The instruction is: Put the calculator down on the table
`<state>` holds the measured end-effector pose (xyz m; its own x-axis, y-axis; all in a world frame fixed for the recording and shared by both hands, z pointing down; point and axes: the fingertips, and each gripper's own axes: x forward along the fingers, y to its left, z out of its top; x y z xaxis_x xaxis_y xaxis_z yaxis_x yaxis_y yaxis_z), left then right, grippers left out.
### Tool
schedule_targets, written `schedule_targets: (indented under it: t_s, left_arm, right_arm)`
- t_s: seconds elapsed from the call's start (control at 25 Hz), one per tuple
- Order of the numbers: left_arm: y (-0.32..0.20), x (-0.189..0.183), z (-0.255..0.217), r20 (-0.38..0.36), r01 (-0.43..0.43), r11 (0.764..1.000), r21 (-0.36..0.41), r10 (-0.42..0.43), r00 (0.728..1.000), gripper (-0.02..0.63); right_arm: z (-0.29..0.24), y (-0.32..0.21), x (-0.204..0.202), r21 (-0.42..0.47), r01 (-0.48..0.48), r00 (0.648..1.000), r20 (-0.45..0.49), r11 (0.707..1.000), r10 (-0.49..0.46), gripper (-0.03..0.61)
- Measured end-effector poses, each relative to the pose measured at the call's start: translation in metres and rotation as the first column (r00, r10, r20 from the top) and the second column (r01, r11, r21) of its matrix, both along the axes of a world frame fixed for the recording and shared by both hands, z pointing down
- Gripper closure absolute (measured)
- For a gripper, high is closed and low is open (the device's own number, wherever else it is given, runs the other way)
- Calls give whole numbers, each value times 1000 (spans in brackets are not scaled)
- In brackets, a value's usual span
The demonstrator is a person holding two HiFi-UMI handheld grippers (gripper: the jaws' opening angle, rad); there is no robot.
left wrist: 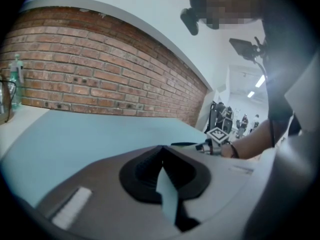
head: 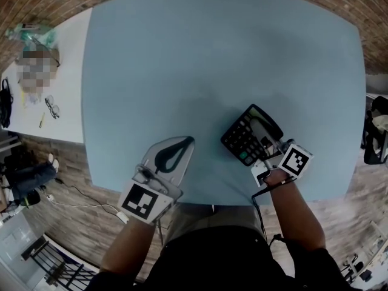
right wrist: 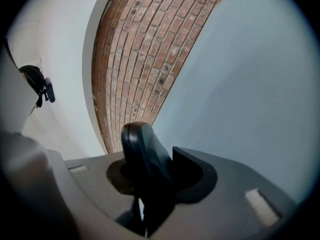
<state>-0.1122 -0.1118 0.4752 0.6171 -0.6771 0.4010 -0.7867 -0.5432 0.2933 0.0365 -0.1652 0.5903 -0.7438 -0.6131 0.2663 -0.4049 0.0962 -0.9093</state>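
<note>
Nearest the camera, two forearms are seen at the bottom edge of the head view, each carrying a set of tongs with a marker cube. The left tongs point(head: 190, 140) are held over the near edge of the desk point(head: 212, 53). In the left gripper view the jaws are seen brought together at the tips, with nothing gripped between them; only a sliver of desk surface is seen behind the tips.

The right tongs point(head: 259, 128) are clenched on the calculator point(head: 241, 141). In the right gripper view the black body of the calculator point(right wrist: 141, 146) is seen edge-on, clamped between the jaws. The calculator is located at the near right part of the desk, keys facing up and body set diagonally. Whether its far end is in contact with the surface cannot be determined.

To the left, a white desk point(head: 66, 83) is placed beside the blue one; a pair of glasses point(head: 52, 107) and a bottle point(head: 27, 34) are carried on it. A brick wall point(left wrist: 100, 74) is seen beyond.
</note>
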Motion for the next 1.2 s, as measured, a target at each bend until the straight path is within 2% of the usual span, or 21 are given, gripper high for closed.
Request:
schedule_targets:
  t_s: [0.56,1.12,1.2]
  left_arm:
    - [0,-15,2,-2,29,1000,10,-29,1000,611]
    - [12,-15,4,-21,22,1000,2,-22,1000,611]
    - [12,-16,5,-22,22,1000,0,-22,1000,611]
  right_arm:
    - [12,1,1,-11,29,997,-73,1000,-30,448]
    - [16,0,3,-51,-8,993,-114,999,2,445]
    - [16,-1,2,-59,-13,993,-117,998,6,428]
